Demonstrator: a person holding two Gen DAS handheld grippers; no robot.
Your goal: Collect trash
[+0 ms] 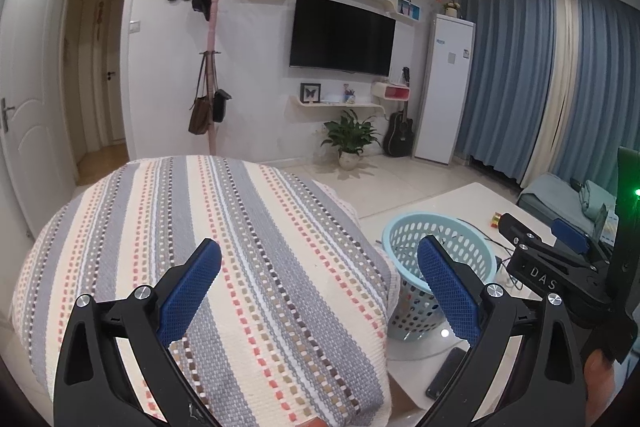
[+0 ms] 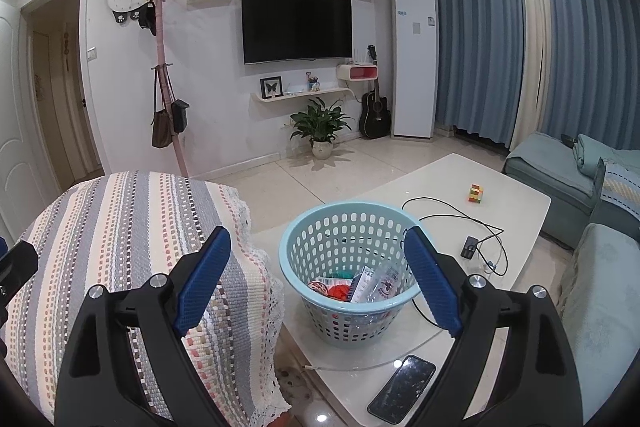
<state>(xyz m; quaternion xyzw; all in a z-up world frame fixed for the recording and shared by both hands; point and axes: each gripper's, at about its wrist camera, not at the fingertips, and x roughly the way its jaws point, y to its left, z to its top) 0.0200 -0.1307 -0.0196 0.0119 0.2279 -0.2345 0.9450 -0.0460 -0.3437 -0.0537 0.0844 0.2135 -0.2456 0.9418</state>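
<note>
A light blue perforated basket (image 2: 320, 247) stands on the white coffee table (image 2: 440, 183). It holds several pieces of trash (image 2: 368, 285), wrappers and packets. The basket also shows in the left wrist view (image 1: 404, 227). My right gripper (image 2: 318, 253) is open and empty, above and just in front of the basket. My left gripper (image 1: 320, 263) is open and empty, over the striped cover (image 1: 240, 227) of a seat, left of the basket. The right gripper's body (image 1: 560, 267) shows at the right edge of the left wrist view.
On the table lie a black phone (image 2: 402, 383), a black cable (image 2: 456, 215) with a small device (image 2: 469, 247), and a colourful cube (image 2: 476, 193). A blue sofa (image 2: 560, 171) stands at the right. A potted plant (image 2: 320, 131), guitar and TV are at the far wall.
</note>
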